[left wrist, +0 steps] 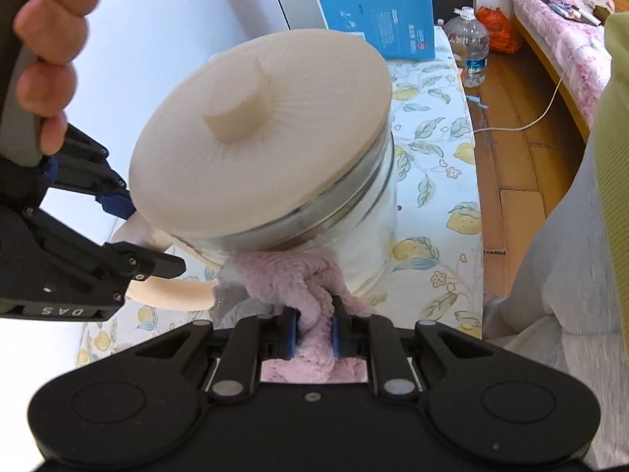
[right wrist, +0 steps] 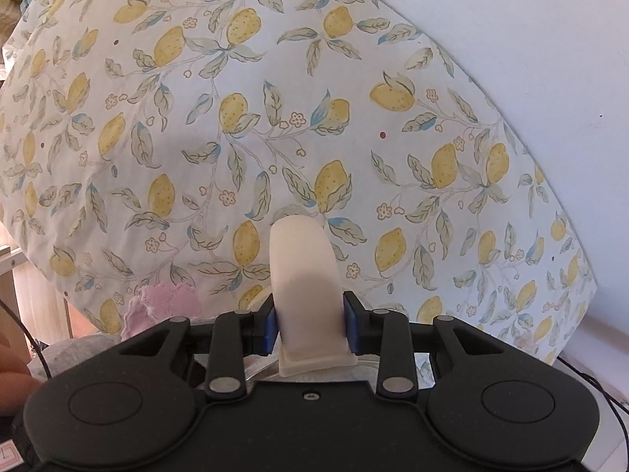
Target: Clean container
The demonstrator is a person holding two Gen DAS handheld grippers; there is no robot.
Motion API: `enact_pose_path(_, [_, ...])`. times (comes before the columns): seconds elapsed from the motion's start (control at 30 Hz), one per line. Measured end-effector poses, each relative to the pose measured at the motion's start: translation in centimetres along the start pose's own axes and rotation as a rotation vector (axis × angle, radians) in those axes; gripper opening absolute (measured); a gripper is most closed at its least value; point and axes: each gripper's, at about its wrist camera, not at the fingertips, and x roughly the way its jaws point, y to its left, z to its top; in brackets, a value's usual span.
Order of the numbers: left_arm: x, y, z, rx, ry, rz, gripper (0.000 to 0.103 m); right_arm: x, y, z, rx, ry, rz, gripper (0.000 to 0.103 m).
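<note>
1. Left tongs (left wrist: 313, 332): clamped on a pink fluffy cloth (left wrist: 298, 279), which presses against the glass wall of the container (left wrist: 354, 212).
2. Right tongs (right wrist: 312, 324): closed on the container's cream handle (right wrist: 304, 275).
3. Container: lidded (left wrist: 267, 133), tilted, held above the lemon-print bench (left wrist: 436, 196).

The left wrist camera looked steeply down along its fingers, very close to the lidded glass jar (left wrist: 283, 165), with floor beyond. The right wrist camera faced almost straight down at the lemon-print tablecloth (right wrist: 196, 126), close above it. Both views shared that cloth and the pink towel (left wrist: 310, 287).
</note>
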Motion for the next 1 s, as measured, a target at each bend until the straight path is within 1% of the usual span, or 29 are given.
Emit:
enact_pose_path(0.17, [0.7,-0.5,0.1,0.004,0.023,-0.005,0.015,0.1,0.1,0.2,-0.008,0.019,-0.002,0.038])
enact_pose_path(0.33, [2.6,-1.7,0.1,0.017,0.047,-0.037,0.015,0.2,0.2,0.4,-0.016,0.037,-0.005,0.037])
enact_pose_path(0.43, [4.0,-2.4,0.1,0.009,0.061,-0.060,0.015,0.2,0.0,0.4,-0.014,0.037,0.004,0.038])
enact_pose_path(0.57, [5.3,-2.9,0.1,0.006,0.081,-0.072,0.015,0.2,0.0,0.2,-0.014,0.034,0.008,0.038])
enact_pose_path(0.7, [6.5,-3.6,0.1,0.013,0.094,-0.064,0.015,0.3,-0.1,0.1,-0.015,0.030,0.016,0.038])
enact_pose_path(0.8, [7.1,-3.7,0.0,-0.005,0.095,-0.059,0.015,0.3,-0.2,0.1,-0.018,0.025,0.020,0.038])
enact_pose_path(1.0, [6.5,-3.8,-0.4,-0.042,0.075,-0.029,0.015,0.5,-0.2,0.1,-0.018,0.019,0.021,0.038])
